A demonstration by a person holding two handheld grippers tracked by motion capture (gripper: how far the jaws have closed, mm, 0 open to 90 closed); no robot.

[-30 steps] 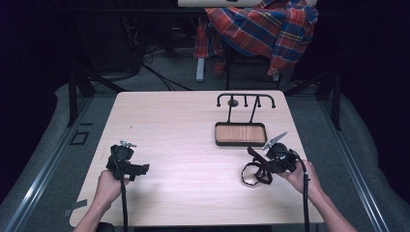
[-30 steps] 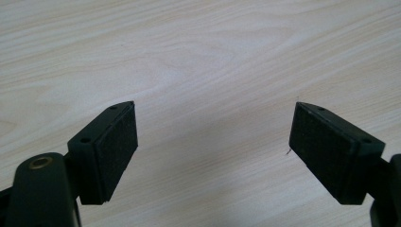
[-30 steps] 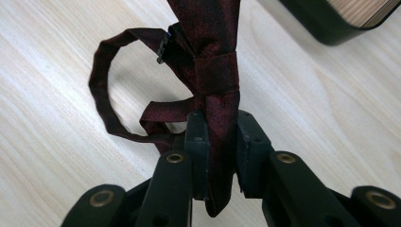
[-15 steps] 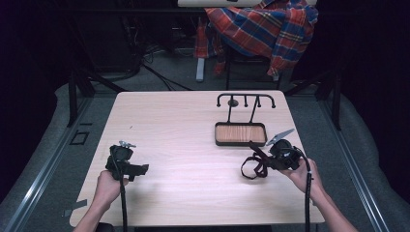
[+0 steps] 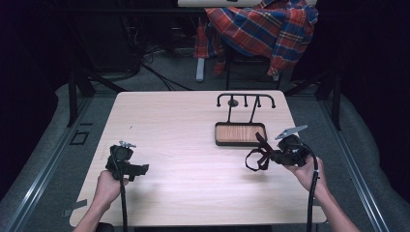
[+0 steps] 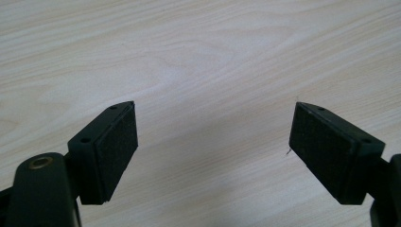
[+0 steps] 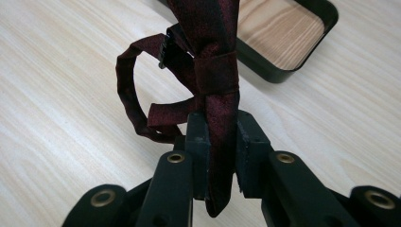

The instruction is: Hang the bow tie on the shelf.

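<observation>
A dark red bow tie with a looped strap hangs lifted off the table, pinched between the jaws of my right gripper. In the high view the right gripper holds the bow tie just in front of the wooden tray at the table's right. My left gripper stays low near the front left, and its own view shows the left gripper open, pads wide apart over bare wood.
A black rack with hooks rises behind the tray. The light wooden table lies between the two hands. A plaid cloth drapes over a chair beyond the far edge. Dark floor surrounds the table.
My right gripper has risen a little with the bow tie, whose loop now hangs clear of the tabletop. The left hand has stayed put.
</observation>
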